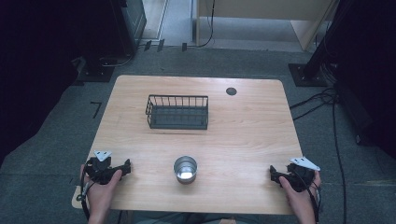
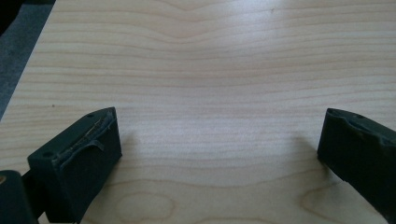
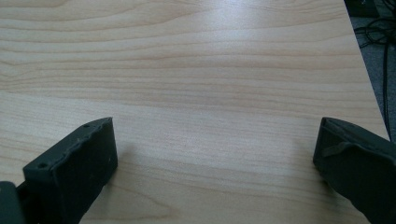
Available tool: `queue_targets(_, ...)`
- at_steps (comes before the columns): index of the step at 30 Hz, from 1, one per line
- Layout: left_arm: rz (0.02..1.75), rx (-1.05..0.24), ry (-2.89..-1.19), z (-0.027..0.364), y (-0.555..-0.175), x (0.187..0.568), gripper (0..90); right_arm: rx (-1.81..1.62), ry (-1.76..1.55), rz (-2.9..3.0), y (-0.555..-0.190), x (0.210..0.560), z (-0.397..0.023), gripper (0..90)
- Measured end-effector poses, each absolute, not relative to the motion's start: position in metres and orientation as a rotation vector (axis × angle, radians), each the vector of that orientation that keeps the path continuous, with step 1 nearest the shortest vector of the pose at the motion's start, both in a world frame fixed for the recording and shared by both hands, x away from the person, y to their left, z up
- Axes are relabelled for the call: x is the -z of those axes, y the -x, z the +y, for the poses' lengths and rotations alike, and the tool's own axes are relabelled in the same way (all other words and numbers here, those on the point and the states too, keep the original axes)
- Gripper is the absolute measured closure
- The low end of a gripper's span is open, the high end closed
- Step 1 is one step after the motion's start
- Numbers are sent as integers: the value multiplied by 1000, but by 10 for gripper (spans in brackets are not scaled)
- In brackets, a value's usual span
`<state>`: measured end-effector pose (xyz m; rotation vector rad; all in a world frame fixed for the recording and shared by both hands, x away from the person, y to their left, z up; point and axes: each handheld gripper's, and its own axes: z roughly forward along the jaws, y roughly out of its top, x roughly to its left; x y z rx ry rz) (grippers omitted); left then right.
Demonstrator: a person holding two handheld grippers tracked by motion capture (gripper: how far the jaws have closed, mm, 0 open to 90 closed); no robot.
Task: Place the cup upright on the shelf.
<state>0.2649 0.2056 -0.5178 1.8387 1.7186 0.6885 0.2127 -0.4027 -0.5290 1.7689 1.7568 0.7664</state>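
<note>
Both tools (image 1: 127, 166) (image 1: 274, 174) spread, table (image 1: 243, 135) edges near.

We take this for a lab or test room: a bare wooden counter (image 1: 243, 126) stands alone on grey carpet (image 1: 56, 121), loose black cables (image 1: 322, 100) trail across the floor, and dark equipment stands (image 1: 306, 74) and curtains surround it.

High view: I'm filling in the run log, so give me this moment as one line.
left claw: open, resting on table | right claw: open, resting on table | round shiny metal cup: upright, between them | black wire basket: empty, behind cup | light wooden table
</note>
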Motion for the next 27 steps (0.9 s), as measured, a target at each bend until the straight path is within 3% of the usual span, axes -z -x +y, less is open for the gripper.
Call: queue_targets(27, 1385, -614, -1805, 139, -245, 457, 0, -774, -1755, 1765, -212, 529, -402, 10)
